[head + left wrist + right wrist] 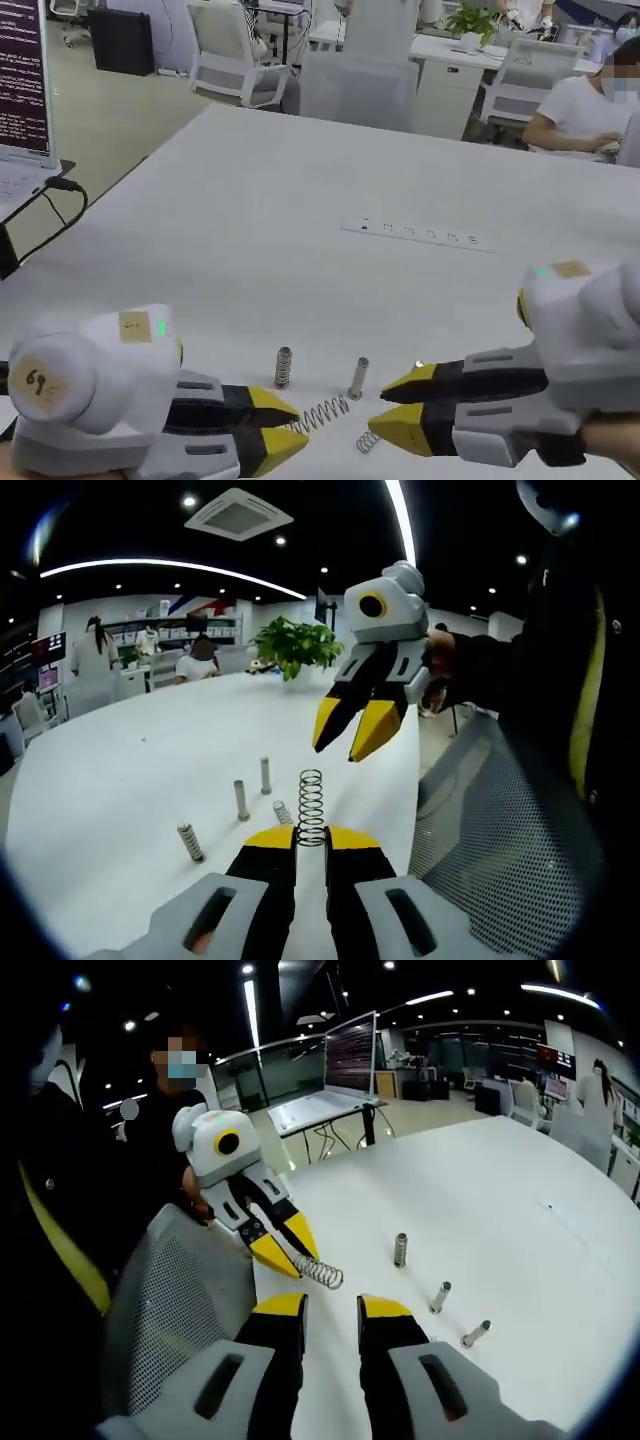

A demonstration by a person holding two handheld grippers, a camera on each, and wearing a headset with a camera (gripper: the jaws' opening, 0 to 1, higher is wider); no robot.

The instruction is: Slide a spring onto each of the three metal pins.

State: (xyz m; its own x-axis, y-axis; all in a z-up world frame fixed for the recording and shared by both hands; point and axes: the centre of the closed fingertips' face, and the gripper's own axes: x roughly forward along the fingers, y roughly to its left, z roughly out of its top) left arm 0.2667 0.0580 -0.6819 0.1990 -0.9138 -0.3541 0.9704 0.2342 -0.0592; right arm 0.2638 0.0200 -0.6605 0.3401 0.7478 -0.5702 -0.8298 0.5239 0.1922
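Observation:
My left gripper (pixel 300 425) is at the bottom left, shut on one end of a loose wire spring (pixel 325 412) that sticks out toward the right gripper. In the left gripper view the spring (pixel 312 805) rises from between the shut jaws. My right gripper (pixel 380 408) faces it, open and holding nothing, a short way from the spring's free end. A pin wearing a spring (pixel 283 367) stands behind them, with a bare pin (pixel 358 378) to its right. A third pin (pixel 475 1334) is in the right gripper view. A small spring (pixel 367 440) lies on the white table (pixel 300 220).
A flush socket strip (pixel 415 233) is set in the table's middle. A laptop (pixel 20 100) and its black cable (pixel 60 195) sit off the left edge. Chairs, desks and a seated person (pixel 585 110) are beyond the far edge. The near table edge is just below the grippers.

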